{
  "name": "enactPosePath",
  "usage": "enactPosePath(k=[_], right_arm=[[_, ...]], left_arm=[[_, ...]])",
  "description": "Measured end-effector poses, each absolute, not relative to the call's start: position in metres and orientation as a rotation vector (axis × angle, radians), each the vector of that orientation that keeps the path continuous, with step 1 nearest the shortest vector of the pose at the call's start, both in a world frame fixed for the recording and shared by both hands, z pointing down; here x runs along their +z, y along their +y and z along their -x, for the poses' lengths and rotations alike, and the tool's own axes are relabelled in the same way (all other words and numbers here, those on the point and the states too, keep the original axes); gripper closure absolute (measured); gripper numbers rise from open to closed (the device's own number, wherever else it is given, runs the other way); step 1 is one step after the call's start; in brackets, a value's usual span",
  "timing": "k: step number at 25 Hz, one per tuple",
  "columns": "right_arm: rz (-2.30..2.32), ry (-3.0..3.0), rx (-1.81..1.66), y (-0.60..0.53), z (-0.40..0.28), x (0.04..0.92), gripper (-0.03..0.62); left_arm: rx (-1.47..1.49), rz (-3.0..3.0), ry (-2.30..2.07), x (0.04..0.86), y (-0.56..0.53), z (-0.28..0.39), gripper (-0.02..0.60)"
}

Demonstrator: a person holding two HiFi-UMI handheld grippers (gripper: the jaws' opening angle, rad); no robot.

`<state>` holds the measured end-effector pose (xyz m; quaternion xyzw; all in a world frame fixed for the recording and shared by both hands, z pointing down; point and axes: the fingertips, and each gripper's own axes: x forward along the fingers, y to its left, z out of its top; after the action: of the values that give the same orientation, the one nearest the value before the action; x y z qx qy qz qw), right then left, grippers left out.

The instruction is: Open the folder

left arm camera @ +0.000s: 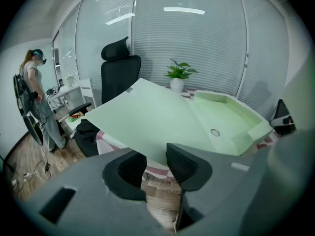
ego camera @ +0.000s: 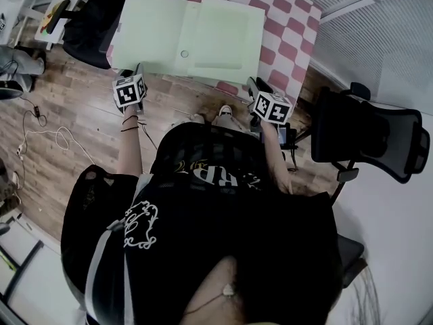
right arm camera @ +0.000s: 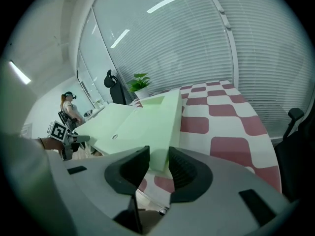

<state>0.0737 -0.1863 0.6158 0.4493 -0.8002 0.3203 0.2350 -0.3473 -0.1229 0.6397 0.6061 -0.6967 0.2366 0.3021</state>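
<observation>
On the red-and-white checked table (ego camera: 287, 19), the pale green folder (ego camera: 169, 32) lies spread open. Its flat cover overhangs the table's left edge; the other half is a shallow tray with raised walls, with a round snap (ego camera: 185, 54) near the fold. The left tongs (left arm camera: 156, 157) stand apart and empty off the near edge. The right tongs (right arm camera: 158, 162) also stand apart, the folder's near corner in line with their gap.
</observation>
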Motion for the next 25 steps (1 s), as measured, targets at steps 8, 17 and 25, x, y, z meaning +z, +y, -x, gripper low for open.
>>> enactPosePath(k=[8,17,25], right_arm=[[-1.304,-2.167,0.849,-0.185,-0.073,0.615,0.477],[-1.378,-2.158,0.619,-0.176,-0.066,0.590,0.480],[-1.393,-2.239,0.625,-0.155,-0.043,0.558,0.480]], left_arm=[[0.586,-1.533,-1.770,0.672,-0.124,0.354,0.446],[0.418,-1.544,-1.747,0.665,-0.122,0.358,0.429],[0.271,-1.752,-1.725,0.608,-0.116,0.349,0.356]])
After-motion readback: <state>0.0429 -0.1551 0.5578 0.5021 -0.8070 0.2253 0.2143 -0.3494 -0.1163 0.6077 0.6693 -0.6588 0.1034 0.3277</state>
